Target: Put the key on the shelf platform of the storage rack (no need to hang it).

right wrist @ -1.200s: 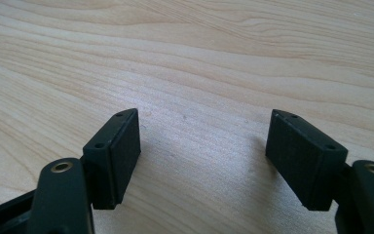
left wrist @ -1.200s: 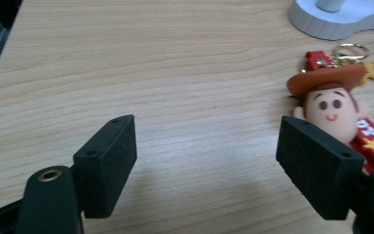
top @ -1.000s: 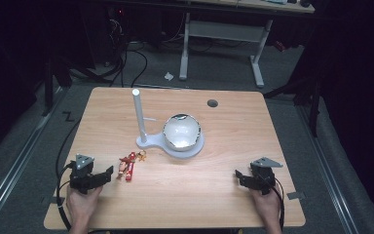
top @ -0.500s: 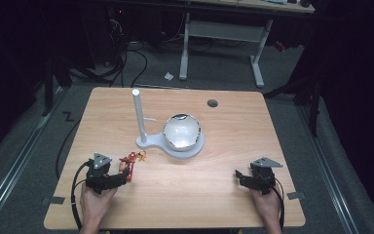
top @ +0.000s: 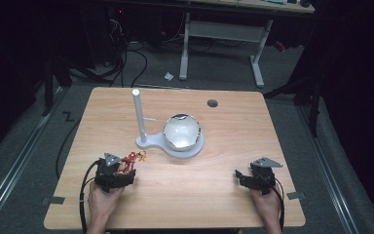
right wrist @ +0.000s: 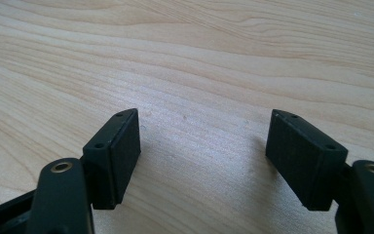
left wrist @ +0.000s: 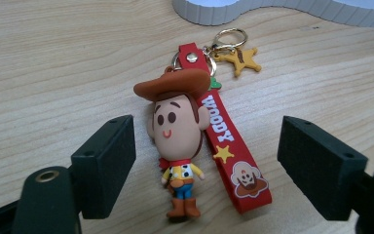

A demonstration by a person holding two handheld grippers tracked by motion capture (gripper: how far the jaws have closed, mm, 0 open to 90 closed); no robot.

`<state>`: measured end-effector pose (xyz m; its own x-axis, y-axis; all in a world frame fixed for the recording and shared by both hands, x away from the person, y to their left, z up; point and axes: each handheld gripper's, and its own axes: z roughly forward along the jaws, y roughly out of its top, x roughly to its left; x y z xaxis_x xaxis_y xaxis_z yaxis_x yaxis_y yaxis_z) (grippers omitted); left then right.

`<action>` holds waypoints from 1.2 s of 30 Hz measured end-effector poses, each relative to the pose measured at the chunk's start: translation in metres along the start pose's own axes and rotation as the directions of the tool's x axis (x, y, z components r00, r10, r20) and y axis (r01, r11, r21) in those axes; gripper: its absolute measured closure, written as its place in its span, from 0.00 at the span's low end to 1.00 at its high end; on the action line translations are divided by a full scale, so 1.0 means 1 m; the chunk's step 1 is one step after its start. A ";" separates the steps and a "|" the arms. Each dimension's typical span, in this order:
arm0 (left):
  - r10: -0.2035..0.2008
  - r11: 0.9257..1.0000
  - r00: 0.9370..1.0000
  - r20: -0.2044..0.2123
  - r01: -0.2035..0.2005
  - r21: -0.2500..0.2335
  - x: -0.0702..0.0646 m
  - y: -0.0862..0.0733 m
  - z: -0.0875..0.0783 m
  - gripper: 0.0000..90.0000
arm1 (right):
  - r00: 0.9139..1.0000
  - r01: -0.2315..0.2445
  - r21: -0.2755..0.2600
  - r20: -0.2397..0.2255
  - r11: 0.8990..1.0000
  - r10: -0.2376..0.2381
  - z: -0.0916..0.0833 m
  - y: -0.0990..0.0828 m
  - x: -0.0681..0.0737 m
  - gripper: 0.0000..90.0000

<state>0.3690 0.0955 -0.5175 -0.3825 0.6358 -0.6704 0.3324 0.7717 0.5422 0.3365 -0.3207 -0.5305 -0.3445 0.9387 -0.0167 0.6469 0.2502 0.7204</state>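
A cowboy figure keychain (left wrist: 177, 141) lies flat on the wooden table (top: 224, 151), with its red strap (left wrist: 231, 161), gold ring and star charm beside it. In the high view the keychain (top: 133, 158) rests just left of the white stand. My left gripper (left wrist: 207, 131) is open, one jaw on each side of the figure without touching it. Its jaws have just been closing a little. From above, the left gripper (top: 125, 169) sits at the front left. My right gripper (top: 239, 177) rests at the front right, and in its own view the right gripper (right wrist: 202, 129) is open over bare wood.
A white stand (top: 148, 142) with an upright post (top: 139, 114) and a shiny round bowl (top: 181, 131) occupies the table's middle. A dark round hole (top: 212, 103) is near the far edge. Another desk frame and cables stand on the floor beyond.
My left hand has slid right along the table to the keychain, so its jaws now flank the figure. The right hand has stayed where it was.
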 end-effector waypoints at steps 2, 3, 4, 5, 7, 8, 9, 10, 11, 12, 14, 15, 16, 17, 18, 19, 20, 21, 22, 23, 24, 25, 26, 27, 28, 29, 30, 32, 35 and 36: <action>0.006 1.000 1.000 0.001 -0.006 -0.009 0.000 -0.001 0.002 0.28 | 1.000 0.000 0.000 0.000 1.000 0.000 0.000 0.000 0.000 0.32; 0.009 1.000 1.000 -0.004 -0.009 -0.012 0.000 -0.002 0.004 0.29 | 1.000 0.000 0.000 0.000 1.000 0.000 0.000 0.000 0.000 0.32; 0.009 1.000 1.000 -0.004 -0.009 -0.012 0.000 -0.002 0.004 0.30 | 1.000 0.000 0.000 0.000 1.000 0.000 0.000 0.000 0.000 0.32; 0.021 1.000 1.000 -0.008 -0.021 -0.012 0.000 -0.004 0.007 0.31 | 1.000 0.000 0.000 0.000 1.000 0.000 0.000 0.000 0.000 0.32; 0.035 0.999 0.999 -0.017 -0.035 -0.017 0.001 -0.007 0.010 0.33 | 1.000 0.000 0.000 0.000 1.000 0.000 0.000 0.000 0.000 0.32; 0.036 0.999 0.999 -0.026 -0.036 -0.016 0.001 -0.008 0.011 0.34 | 1.000 0.000 0.000 0.000 1.000 0.000 0.000 0.000 0.000 0.32; 0.036 0.999 0.999 -0.026 -0.036 -0.016 0.001 -0.008 0.011 0.35 | 1.000 0.000 0.000 0.000 1.000 0.000 0.000 0.000 0.000 0.32; 0.040 0.999 0.999 -0.032 -0.041 -0.024 0.001 -0.009 0.013 0.36 | 1.000 0.000 0.000 0.000 1.000 0.000 0.000 0.000 0.000 0.32; 0.040 0.999 0.999 -0.032 -0.041 -0.024 0.001 -0.009 0.013 0.37 | 1.000 0.000 0.000 0.000 1.000 0.000 0.000 0.000 0.000 0.32; 0.035 0.999 0.999 -0.034 -0.036 -0.028 0.001 -0.008 0.014 0.40 | 1.000 0.001 0.000 0.000 1.000 -0.001 0.000 0.000 0.000 0.32; 0.023 0.999 0.999 -0.036 -0.025 -0.040 0.001 -0.006 0.015 0.47 | 1.000 0.000 0.000 0.000 1.000 0.000 0.000 0.000 0.000 0.32; 0.023 0.999 0.999 -0.036 -0.025 -0.040 0.001 -0.006 0.015 0.51 | 1.000 0.001 0.000 0.000 1.000 -0.001 0.000 0.000 0.000 0.32; 0.026 0.999 0.999 -0.036 -0.027 -0.043 0.001 -0.006 0.015 0.51 | 1.000 0.001 0.000 0.000 1.000 -0.001 0.000 0.000 0.000 0.32; 0.022 0.999 0.999 -0.034 -0.023 -0.043 0.001 -0.005 0.014 0.55 | 1.000 -0.001 0.000 0.000 1.000 0.001 0.000 0.000 0.000 0.32; 0.022 0.999 0.999 -0.034 -0.023 -0.043 0.001 -0.005 0.014 0.58 | 1.000 0.000 0.000 0.000 1.000 0.000 0.000 0.000 0.000 0.32; 0.022 0.999 0.999 -0.031 -0.023 -0.039 0.001 -0.005 0.014 0.60 | 1.000 0.000 0.000 0.000 1.000 0.000 0.000 0.000 0.000 0.32; 0.024 0.999 0.999 -0.027 -0.025 -0.036 0.001 -0.004 0.013 0.63 | 1.000 0.000 0.000 0.000 1.000 0.000 0.000 0.000 0.000 0.32; 0.023 0.999 0.999 -0.023 -0.023 -0.034 0.001 -0.004 0.013 0.63 | 1.000 0.000 0.000 0.000 1.000 0.000 0.000 0.000 0.000 0.32; 0.023 0.999 0.999 -0.023 -0.023 -0.034 0.001 -0.004 0.013 0.64 | 1.000 0.000 0.000 0.000 1.000 0.000 0.000 0.000 0.000 0.32; 0.020 0.999 1.000 -0.002 -0.020 -0.039 0.001 -0.003 0.009 0.66 | 1.000 0.000 0.000 0.000 1.000 0.000 0.000 0.000 0.000 0.32; 0.020 0.999 1.000 -0.002 -0.020 -0.039 0.001 -0.003 0.009 0.68 | 1.000 0.000 0.000 0.000 1.000 0.000 0.000 0.000 0.000 0.32; 0.017 0.999 1.000 -0.001 -0.017 -0.038 0.000 -0.003 0.009 0.68 | 1.000 0.000 0.000 0.000 1.000 0.000 0.000 0.000 0.000 0.32; 0.025 0.999 1.000 0.003 -0.024 -0.038 0.000 -0.003 0.009 0.69 | 1.000 0.000 0.000 0.000 1.000 0.000 0.000 0.000 0.000 0.32; 0.027 0.999 1.000 0.005 -0.027 -0.037 0.001 -0.003 0.008 0.69 | 1.000 0.000 0.000 0.000 1.000 0.000 0.000 0.000 0.000 0.32; 0.028 0.999 1.000 0.010 -0.028 -0.034 0.001 -0.003 0.008 0.69 | 1.000 -0.001 0.000 0.000 1.000 0.001 0.000 0.000 0.000 0.32; 0.028 0.999 1.000 0.010 -0.028 -0.034 0.001 -0.003 0.008 0.69 | 1.000 0.000 0.000 0.000 1.000 0.000 0.000 0.000 0.000 0.32; 0.020 0.999 1.000 0.015 -0.019 -0.028 0.001 -0.003 0.007 0.69 | 1.000 0.000 0.000 0.000 1.000 0.000 0.000 0.000 0.000 0.32; 0.016 0.999 1.000 0.014 -0.015 -0.029 0.000 -0.002 0.006 0.70 | 1.000 0.000 0.000 0.000 1.000 0.000 0.000 0.000 0.000 0.32; 0.004 1.000 0.999 0.032 -0.003 -0.023 -0.001 0.000 -0.001 0.70 | 1.000 0.000 0.000 0.000 1.000 0.000 0.000 0.000 0.000 0.32; 0.011 1.000 0.999 0.038 -0.011 -0.019 -0.001 0.001 -0.003 0.70 | 1.000 0.000 0.000 0.000 1.000 0.000 0.000 0.000 0.000 0.32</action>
<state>0.3674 0.0961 -0.5149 -0.3454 0.6434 -0.6832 0.3199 0.7651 0.5588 0.3365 -0.3207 -0.5305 -0.3446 0.9386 -0.0171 0.6466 0.2505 0.7205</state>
